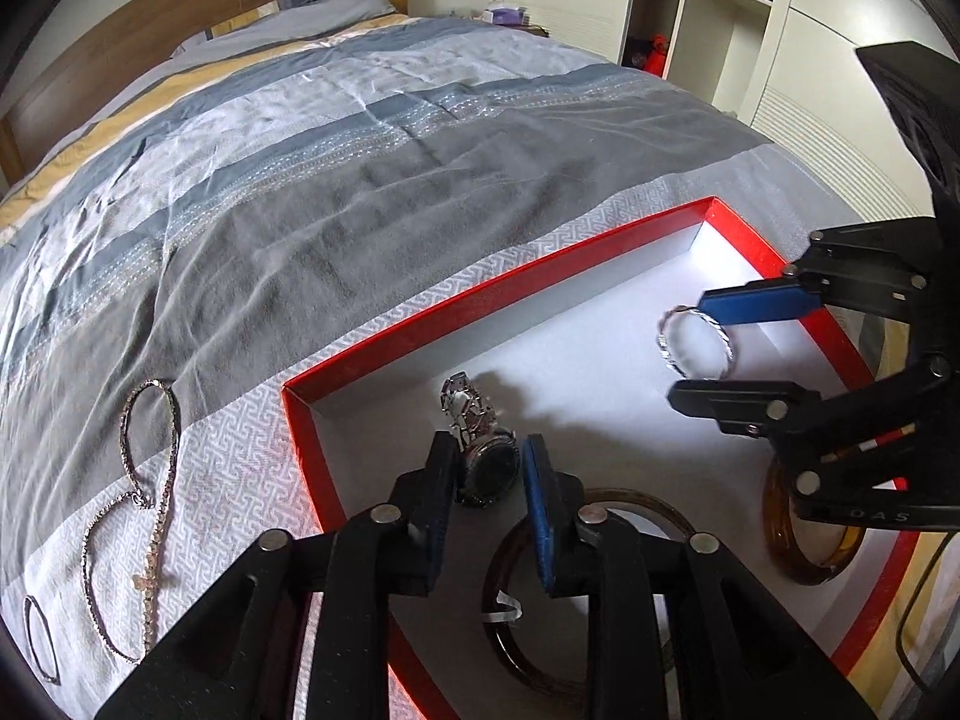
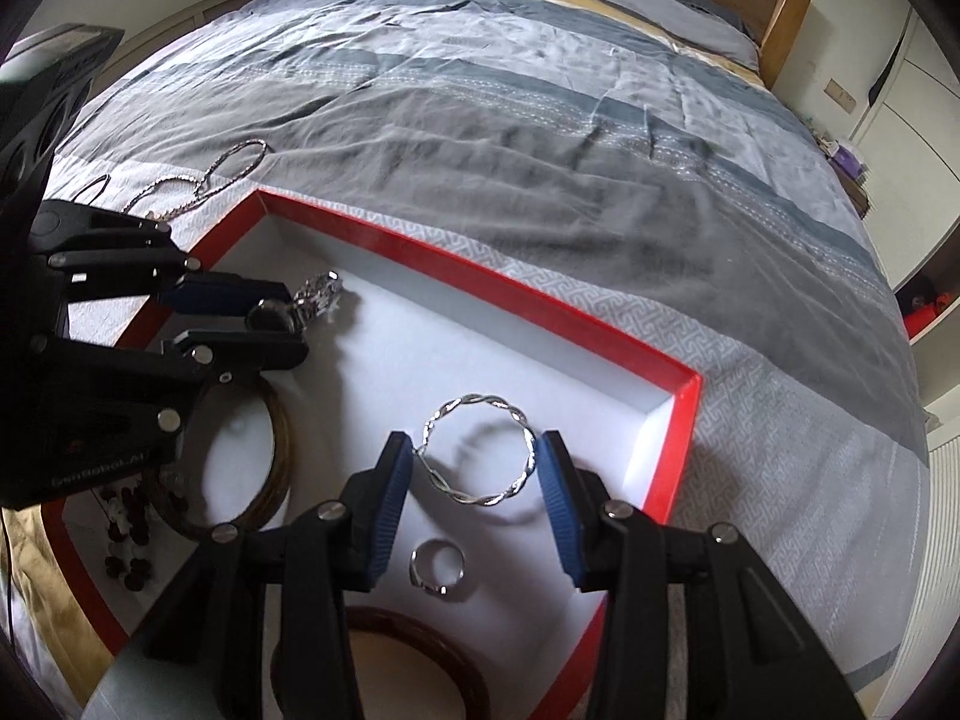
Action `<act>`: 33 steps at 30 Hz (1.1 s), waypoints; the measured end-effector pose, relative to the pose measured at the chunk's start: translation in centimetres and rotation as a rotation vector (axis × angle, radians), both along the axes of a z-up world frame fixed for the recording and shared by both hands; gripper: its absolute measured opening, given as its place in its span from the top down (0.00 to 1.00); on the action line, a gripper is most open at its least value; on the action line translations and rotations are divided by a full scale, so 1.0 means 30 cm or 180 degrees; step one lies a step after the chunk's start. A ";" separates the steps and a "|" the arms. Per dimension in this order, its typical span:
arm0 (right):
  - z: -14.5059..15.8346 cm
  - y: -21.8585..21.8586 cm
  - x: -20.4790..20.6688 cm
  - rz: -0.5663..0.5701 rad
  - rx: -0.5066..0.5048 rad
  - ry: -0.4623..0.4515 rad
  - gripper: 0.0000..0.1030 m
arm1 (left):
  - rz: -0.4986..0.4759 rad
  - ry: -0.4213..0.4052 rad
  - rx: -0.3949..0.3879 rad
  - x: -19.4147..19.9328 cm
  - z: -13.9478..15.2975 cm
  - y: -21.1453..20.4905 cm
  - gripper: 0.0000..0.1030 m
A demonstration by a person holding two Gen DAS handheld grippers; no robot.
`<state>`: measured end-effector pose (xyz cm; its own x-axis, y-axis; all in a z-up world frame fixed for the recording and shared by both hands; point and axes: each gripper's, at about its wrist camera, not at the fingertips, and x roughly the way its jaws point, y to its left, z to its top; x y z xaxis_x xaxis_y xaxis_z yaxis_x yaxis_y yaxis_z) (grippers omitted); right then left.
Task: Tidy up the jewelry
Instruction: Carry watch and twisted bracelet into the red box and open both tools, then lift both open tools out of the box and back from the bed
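Note:
A shallow red box (image 1: 480,294) (image 2: 540,324) with a white floor lies on the bed. My left gripper (image 1: 483,468) (image 2: 282,321) is inside it with a silver wristwatch (image 1: 480,450) (image 2: 300,306) between its fingers, the band trailing onto the floor. My right gripper (image 2: 480,462) (image 1: 690,348) holds a twisted silver bangle (image 2: 480,450) (image 1: 699,345) across its fingers, just above the box floor. A small silver ring (image 2: 438,567) lies below it. Silver chain necklaces (image 1: 144,516) (image 2: 210,177) lie on the bedcover outside the box.
Brown bangles (image 1: 522,600) (image 2: 264,468) (image 1: 810,546) (image 2: 420,648) and dark beads (image 2: 126,534) lie in the box. A thin silver hoop (image 1: 39,639) lies on the cover. Grey striped bedding (image 1: 300,180) stretches to a wooden headboard (image 1: 180,18). White cupboards (image 1: 750,30) stand beside the bed.

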<state>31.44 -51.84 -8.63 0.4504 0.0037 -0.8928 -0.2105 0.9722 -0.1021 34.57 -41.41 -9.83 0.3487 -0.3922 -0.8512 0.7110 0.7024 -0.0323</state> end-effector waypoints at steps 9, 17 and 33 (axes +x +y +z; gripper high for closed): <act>0.048 -0.012 -0.053 -0.0100 -0.0077 0.0005 0.57 | 0.0010 -0.0075 -0.0064 -0.055 0.088 0.039 0.56; 0.168 0.029 -0.180 -0.0240 0.0018 -0.0173 0.56 | 0.0228 -0.0218 -0.0189 -0.173 0.239 0.167 0.51; 0.306 0.299 -0.667 -0.0455 0.0430 -0.0366 0.56 | 0.0822 -0.0623 -0.0097 -0.594 0.435 0.539 0.37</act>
